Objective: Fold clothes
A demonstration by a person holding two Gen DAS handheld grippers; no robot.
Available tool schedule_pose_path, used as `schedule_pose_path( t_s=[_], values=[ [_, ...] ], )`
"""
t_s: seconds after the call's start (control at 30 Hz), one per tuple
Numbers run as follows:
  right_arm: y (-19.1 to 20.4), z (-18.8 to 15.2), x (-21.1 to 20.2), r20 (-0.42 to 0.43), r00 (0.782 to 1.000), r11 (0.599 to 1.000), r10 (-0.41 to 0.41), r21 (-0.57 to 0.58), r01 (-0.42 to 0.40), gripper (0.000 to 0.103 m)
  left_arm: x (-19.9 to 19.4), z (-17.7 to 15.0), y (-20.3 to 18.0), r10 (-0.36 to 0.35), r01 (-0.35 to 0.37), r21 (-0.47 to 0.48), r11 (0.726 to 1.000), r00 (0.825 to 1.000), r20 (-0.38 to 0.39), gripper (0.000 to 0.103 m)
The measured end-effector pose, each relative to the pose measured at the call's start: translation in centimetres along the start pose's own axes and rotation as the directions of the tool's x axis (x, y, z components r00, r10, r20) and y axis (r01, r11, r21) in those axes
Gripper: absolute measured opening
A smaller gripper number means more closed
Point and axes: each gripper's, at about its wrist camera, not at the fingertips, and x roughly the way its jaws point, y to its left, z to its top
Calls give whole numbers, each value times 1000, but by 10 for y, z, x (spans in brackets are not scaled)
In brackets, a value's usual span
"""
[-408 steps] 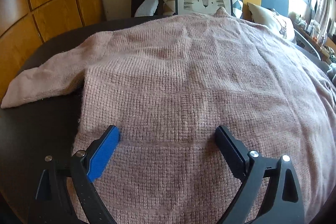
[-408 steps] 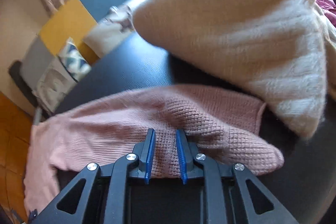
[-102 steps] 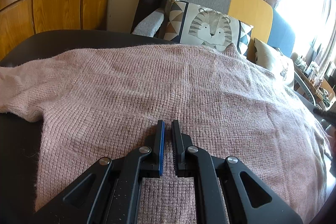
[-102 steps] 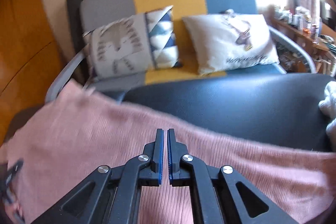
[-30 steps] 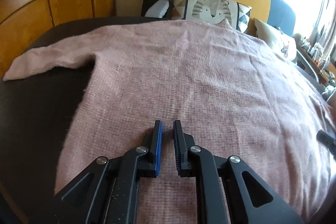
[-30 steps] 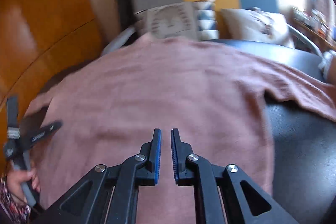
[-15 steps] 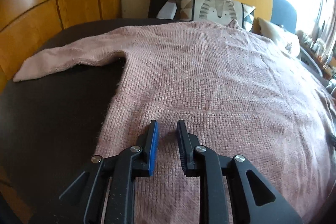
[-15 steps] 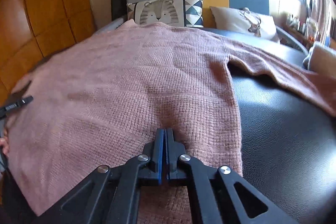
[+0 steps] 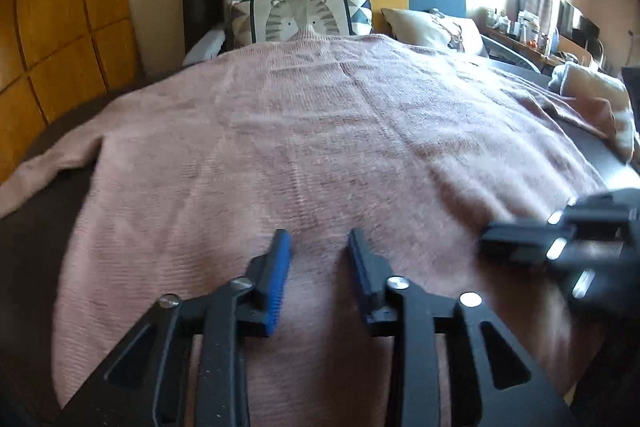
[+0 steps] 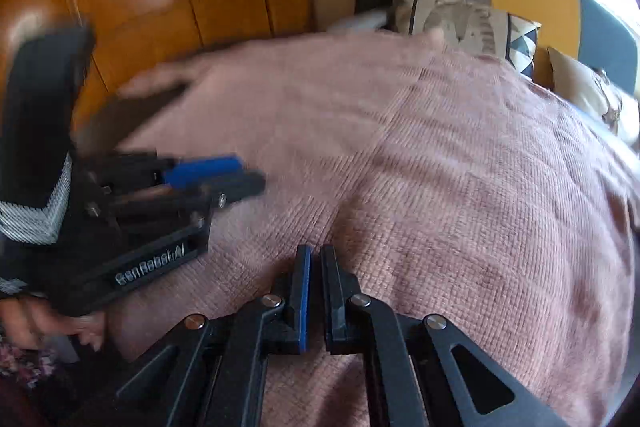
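Across the dark counter [image 9: 36, 227] a pink sweater [image 9: 320, 147] lies spread flat, one sleeve trailing off at the left. Left hand-held gripper [image 9: 318, 247] hovers above the near hem, jaws parting, nothing between them. Right hand-held gripper [image 10: 316, 259], pads nearly together, holds no cloth; a hand [image 10: 44, 323] shows lower left.
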Motion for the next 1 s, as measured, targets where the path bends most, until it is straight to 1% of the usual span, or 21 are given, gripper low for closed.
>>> schedule_pose_path(
  t_s=[0.03,0.07,0.13,0.27,0.4,0.47,0.5,0.57,0.63,0.7,0.73,0.77,0.8,0.83,0.87,0.93,1.0],
  values=[
    [-7,-1,-5,3,1000,999,11,31,-11,3,-2,-2,6,2,-2,-3,1000,1000,-2,47],
    [-14,-4,-12,9,1000,999,8,53,-8,3,-5,-4,11,2,-2,-9,1000,1000,-5,50],
    [-27,-13,-24,0,999,997,-47,61,47,3,-14,-10,23,6,-7,-43,999,1000,-14,50],
    [-54,-33,-54,8,997,988,-83,128,81,3,-34,-32,57,50,-50,-120,991,999,-10,51],
    [-75,-50,-75,7,993,976,-117,185,114,3,-46,-49,72,119,-119,-91,989,993,-3,51],
    [-83,-56,-87,14,989,963,-146,230,139,10,-52,-52,75,143,-143,-96,985,990,-4,53],
    [-86,-58,-96,35,990,958,-137,258,123,10,-58,-52,77,139,-137,-122,983,990,3,53],
    [-91,-63,-110,66,990,949,-128,299,103,10,-68,-55,76,92,-86,-152,985,995,33,53],
    [-89,-64,-116,52,987,951,-150,279,130,10,-67,-55,71,80,-74,-144,987,996,34,53],
    [-82,-67,-115,26,987,961,-158,232,147,10,-55,-59,64,150,-151,-74,986,988,-18,53],
    [-78,-70,-112,-4,985,966,-173,197,170,10,-57,-61,65,159,-159,-61,985,987,-3,57],
    [-75,-74,-105,-54,976,965,-210,151,215,10,-57,-61,69,169,-169,-70,983,986,-10,69],
    [-73,-77,-103,-79,969,963,-235,119,243,6,-57,-61,73,179,-180,-78,981,984,-18,73],
    [-74,-80,-106,-71,968,962,-242,110,248,6,-57,-62,78,184,-186,-90,978,982,-26,75],
    [-76,-83,-109,-68,965,960,-253,108,259,6,-57,-62,84,179,-181,-111,977,983,-31,77],
    [-87,-88,-117,-71,956,947,-286,129,293,5,-57,-63,89,179,-182,-112,977,983,-32,77],
    [-100,-90,-122,-65,959,941,-276,184,284,5,-58,-62,87,182,-184,-100,978,983,-28,78]
  ],
)
